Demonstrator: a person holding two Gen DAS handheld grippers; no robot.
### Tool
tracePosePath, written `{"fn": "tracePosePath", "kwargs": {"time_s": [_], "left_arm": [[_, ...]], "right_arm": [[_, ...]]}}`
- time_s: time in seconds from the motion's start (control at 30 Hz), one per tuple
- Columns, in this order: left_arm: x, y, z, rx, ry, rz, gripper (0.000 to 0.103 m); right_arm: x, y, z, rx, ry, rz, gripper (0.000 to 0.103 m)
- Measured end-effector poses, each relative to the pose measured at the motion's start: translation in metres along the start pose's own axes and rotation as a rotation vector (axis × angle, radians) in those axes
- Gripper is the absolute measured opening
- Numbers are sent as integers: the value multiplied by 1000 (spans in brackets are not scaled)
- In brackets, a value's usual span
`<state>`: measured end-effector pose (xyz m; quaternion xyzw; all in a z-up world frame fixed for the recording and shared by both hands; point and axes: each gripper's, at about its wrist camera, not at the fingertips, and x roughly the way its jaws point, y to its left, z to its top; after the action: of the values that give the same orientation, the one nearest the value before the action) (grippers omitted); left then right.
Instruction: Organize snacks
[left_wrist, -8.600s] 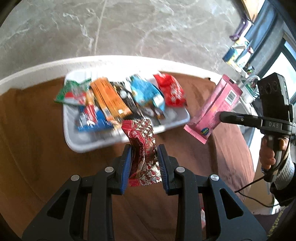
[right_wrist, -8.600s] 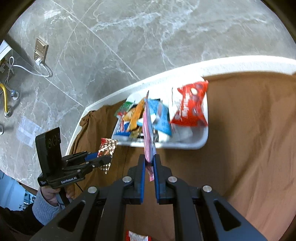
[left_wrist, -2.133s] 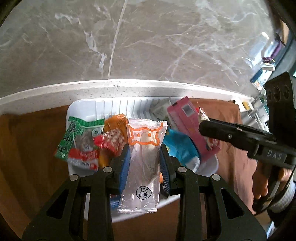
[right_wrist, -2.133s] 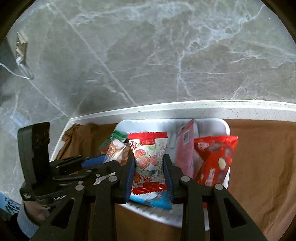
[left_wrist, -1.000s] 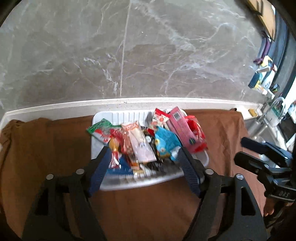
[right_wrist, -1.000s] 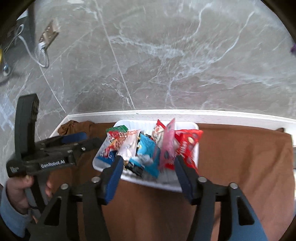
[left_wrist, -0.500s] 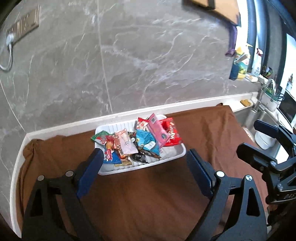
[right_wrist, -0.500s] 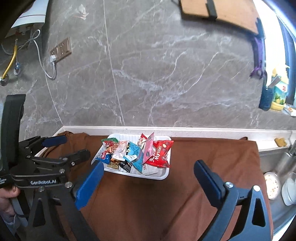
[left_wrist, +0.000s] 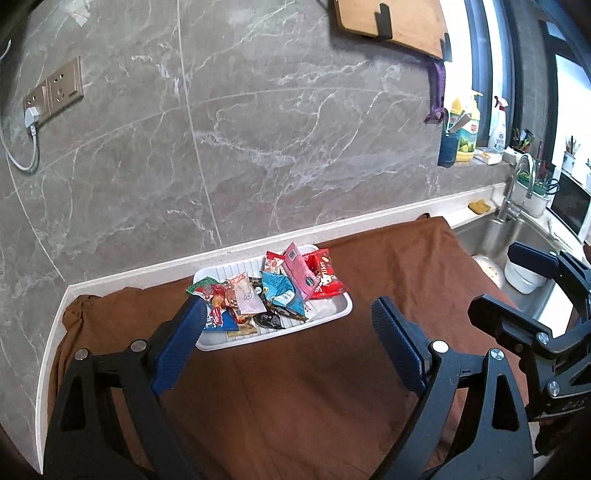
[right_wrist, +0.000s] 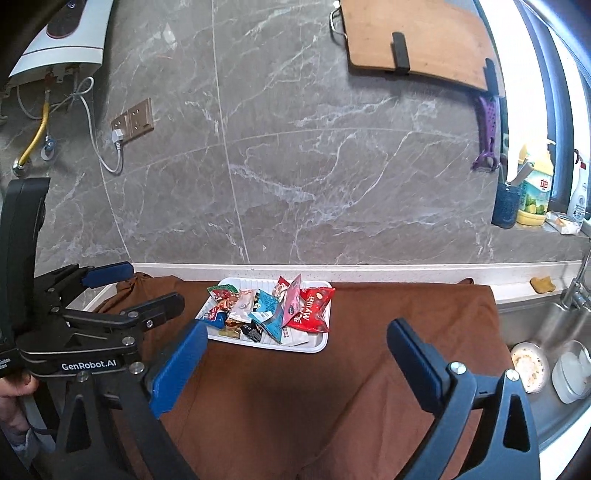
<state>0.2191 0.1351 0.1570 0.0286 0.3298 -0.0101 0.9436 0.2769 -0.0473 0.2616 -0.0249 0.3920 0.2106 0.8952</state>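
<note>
Above the brown cloth (left_wrist: 295, 387), each gripper (left_wrist: 288, 339) (right_wrist: 295, 354) gapes empty, short of the snack tray (left_wrist: 332, 314).

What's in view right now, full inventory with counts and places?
white ribbed plastic tray: 1, on the cloth near the wall.
snack packets: a heap, count unclear, in the tray; red Mylikes bag at its right end, pink flat pouch leaning beside it.
brown cloth: 1, covers the counter.
wooden cutting board: 1, hung on the wall.
steel sink: 1, right of the cloth.
wall socket plate: 1, one plug in.
left claw: open, empty.
right claw: open, empty.
</note>
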Motion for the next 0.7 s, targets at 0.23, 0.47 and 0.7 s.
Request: {"fn": "tracePosePath", "kwargs": {"time_s": [0.23,0.47,0.7], "left_arm": [[-20,-6,0,24,-34,14,91],[-34,-9,-1,43,-54,19,91],[-41,-8,-3,62,-66,21,91]], "right_arm": [[-20,1,-3,3,-24,-6,100],[-32,3,-6,-3,-44,-17,100],[-40,6,-8,-2,-54,-25,100]]}}
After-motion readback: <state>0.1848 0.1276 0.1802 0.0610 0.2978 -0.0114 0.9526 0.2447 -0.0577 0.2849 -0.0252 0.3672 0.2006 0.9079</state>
